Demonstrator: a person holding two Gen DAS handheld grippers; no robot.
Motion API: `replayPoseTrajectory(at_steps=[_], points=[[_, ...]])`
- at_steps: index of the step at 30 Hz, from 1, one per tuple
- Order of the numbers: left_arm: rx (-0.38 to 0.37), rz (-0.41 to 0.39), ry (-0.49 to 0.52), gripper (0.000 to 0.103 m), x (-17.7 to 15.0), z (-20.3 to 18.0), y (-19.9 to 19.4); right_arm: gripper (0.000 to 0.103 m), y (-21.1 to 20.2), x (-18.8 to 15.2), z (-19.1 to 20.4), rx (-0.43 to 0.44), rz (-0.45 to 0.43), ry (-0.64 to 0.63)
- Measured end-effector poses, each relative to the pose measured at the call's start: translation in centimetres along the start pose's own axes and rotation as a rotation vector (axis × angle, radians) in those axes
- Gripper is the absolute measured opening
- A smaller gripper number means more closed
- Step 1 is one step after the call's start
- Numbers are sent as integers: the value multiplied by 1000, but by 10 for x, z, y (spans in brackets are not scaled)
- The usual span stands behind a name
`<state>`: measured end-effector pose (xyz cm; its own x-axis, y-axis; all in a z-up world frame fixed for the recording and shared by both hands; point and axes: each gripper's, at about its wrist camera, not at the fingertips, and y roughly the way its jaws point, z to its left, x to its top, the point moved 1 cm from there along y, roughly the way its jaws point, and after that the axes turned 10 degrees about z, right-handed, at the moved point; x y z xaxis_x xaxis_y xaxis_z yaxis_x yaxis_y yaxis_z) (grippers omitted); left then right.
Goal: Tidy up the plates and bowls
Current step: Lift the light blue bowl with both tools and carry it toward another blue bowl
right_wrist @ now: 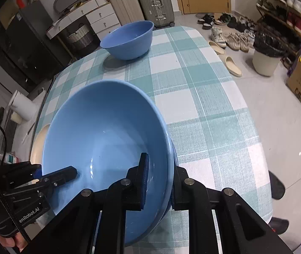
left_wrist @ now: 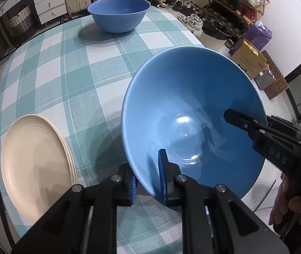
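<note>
Plates [left_wrist: 37, 167], cream and stacked, lie at lower left on my checked table [left_wrist: 70, 67]. At centre, my left gripper [left_wrist: 148, 174] clamps the big blue bowl's [left_wrist: 192, 110] near rim; my right gripper [right_wrist: 159, 173] clamps its opposite rim. Another blue bowl [left_wrist: 118, 13] sits at top.

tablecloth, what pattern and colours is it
The tablecloth is a teal and white plaid check, clearest in the right wrist view.
</note>
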<state>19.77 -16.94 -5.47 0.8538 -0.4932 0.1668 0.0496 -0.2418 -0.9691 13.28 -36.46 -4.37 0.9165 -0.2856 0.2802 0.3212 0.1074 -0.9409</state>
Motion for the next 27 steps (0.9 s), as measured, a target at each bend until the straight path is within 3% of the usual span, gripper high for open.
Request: replayPoseTrajectory(at_steps=[15,18,27], points=[[20,-11,-26,16,-5,4,-6,16,-7,-11,16,-81,-49,-94],[52,-26,-45,16,-6,7,-7,17,-9,-9,11,-79,-52,-73],[9,-15,-69,17,-9,13,1,19,-16,-7,-7,-23,-53,-13]])
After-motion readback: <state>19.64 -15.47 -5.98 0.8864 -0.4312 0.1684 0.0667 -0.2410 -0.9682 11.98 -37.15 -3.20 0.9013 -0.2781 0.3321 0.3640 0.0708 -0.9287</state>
